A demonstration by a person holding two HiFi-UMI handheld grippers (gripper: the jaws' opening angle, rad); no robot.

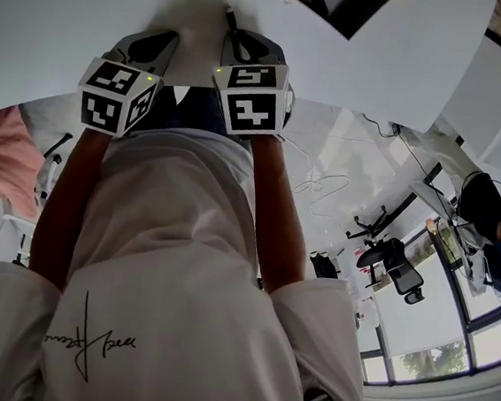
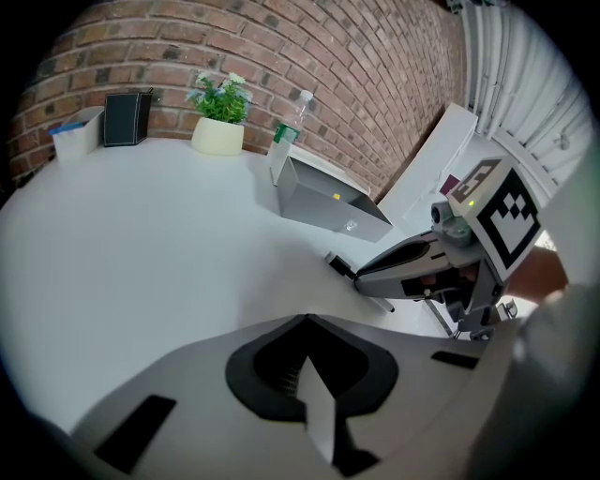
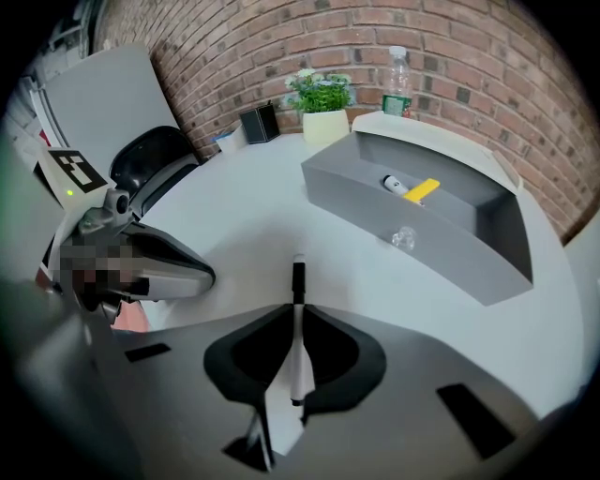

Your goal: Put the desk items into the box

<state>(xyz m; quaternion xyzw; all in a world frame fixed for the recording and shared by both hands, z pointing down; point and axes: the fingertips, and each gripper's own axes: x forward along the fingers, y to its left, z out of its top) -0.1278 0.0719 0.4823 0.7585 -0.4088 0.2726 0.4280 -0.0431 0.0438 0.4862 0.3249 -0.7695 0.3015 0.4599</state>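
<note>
My right gripper (image 3: 298, 309) is shut on a white marker pen (image 3: 297, 281), whose black cap sticks out past the jaws just above the white table (image 3: 244, 206). The open grey box (image 3: 487, 253) stands ahead and to the right, with a yellow item (image 3: 422, 190) and a small white one inside. My left gripper (image 2: 305, 319) is shut with nothing in it. It hovers beside the right gripper (image 2: 403, 267), and the grey box (image 2: 323, 206) lies beyond. In the head view both grippers, left (image 1: 146, 51) and right (image 1: 240, 43), sit side by side at the table's near edge.
Along the brick wall stand a potted plant (image 3: 323, 98), a water bottle (image 3: 397, 80), a black holder (image 3: 259, 122) and a white container (image 2: 77, 131). A grey chair back (image 3: 103, 94) is at the left. A small clear object (image 3: 403, 238) sits on the box's front wall.
</note>
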